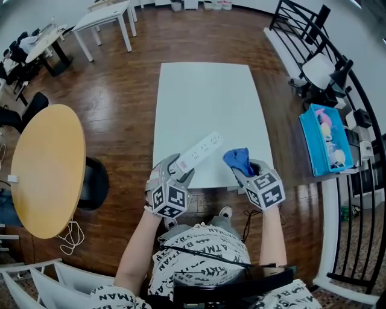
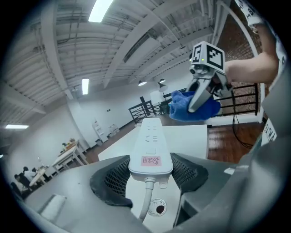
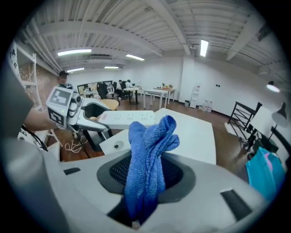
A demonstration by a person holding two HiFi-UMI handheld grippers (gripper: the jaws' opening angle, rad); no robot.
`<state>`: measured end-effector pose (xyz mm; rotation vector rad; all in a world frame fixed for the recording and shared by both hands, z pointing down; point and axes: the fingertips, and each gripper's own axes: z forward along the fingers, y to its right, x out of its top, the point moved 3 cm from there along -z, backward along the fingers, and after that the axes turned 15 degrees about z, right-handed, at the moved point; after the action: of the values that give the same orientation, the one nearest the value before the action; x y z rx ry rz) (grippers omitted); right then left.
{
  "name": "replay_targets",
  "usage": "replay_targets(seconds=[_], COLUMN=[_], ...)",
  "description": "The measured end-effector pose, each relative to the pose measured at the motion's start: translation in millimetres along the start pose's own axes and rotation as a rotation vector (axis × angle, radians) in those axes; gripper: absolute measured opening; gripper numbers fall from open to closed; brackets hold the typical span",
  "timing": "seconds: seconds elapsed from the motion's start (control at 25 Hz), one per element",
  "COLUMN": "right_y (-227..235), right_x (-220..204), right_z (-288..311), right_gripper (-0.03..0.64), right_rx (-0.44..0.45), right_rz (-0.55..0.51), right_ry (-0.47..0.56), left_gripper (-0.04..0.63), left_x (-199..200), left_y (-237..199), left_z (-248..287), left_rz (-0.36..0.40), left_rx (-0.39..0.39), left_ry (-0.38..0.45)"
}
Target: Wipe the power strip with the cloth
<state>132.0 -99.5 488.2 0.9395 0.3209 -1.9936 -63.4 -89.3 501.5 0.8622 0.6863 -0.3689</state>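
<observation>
- Left gripper [image 2: 151, 172]: jaws clamped on the cord end of the power strip [image 2: 151, 139], which juts out over the near edge of the white table [image 1: 205, 90].
- Right gripper [image 3: 145, 182]: jaws pinched on the blue cloth [image 3: 148, 154], with a loose bunch just beside the strip's far end.
- Step, as I judge it: press the bunch flat on the socket face and stroke lengthwise.
- Obstacles: the cord [image 2: 146, 200] hangs below, and the clamped end can't be wiped.
- Surroundings: blue bin [image 1: 325, 142] and round wooden table [image 1: 48, 169], both well apart.

An open-plan office or lab: a white bench [image 1: 205, 96] on a dark plank floor [image 1: 120, 90], a round wooden table [image 1: 48, 169], more white desks [image 1: 108, 18], a black metal railing [image 1: 294, 17], ceiling strip lights [image 3: 75, 52] under exposed beams, and people [image 3: 113, 84] seated at distant desks
</observation>
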Motion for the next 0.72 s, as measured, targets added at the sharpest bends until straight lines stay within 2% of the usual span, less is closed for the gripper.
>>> replay_targets(seconds=[0.2, 0.36, 0.6, 0.72], right_y=[-42, -63, -78, -78], right_x=[1, 4, 3, 3], right_z=[21, 35, 45, 46], right_gripper=[0.138, 0.138, 0.138, 0.138], right_rx=[0.106, 0.166, 0.208, 0.213], right_rz=[0.095, 0.131, 0.129, 0.139], right_ry=[0.078, 0.094, 0.074, 0.074], left_gripper=[0.282, 0.282, 0.282, 0.282], left_x=[2, 5, 9, 13], left_y=[-14, -16, -11, -7], left_z=[7, 9, 7, 5], left_rz=[-0.102, -0.158, -0.176, -0.16], left_rx=[0.055, 0.077, 0.082, 0.071], left_ry=[-0.012, -0.008, 0.002, 0.026])
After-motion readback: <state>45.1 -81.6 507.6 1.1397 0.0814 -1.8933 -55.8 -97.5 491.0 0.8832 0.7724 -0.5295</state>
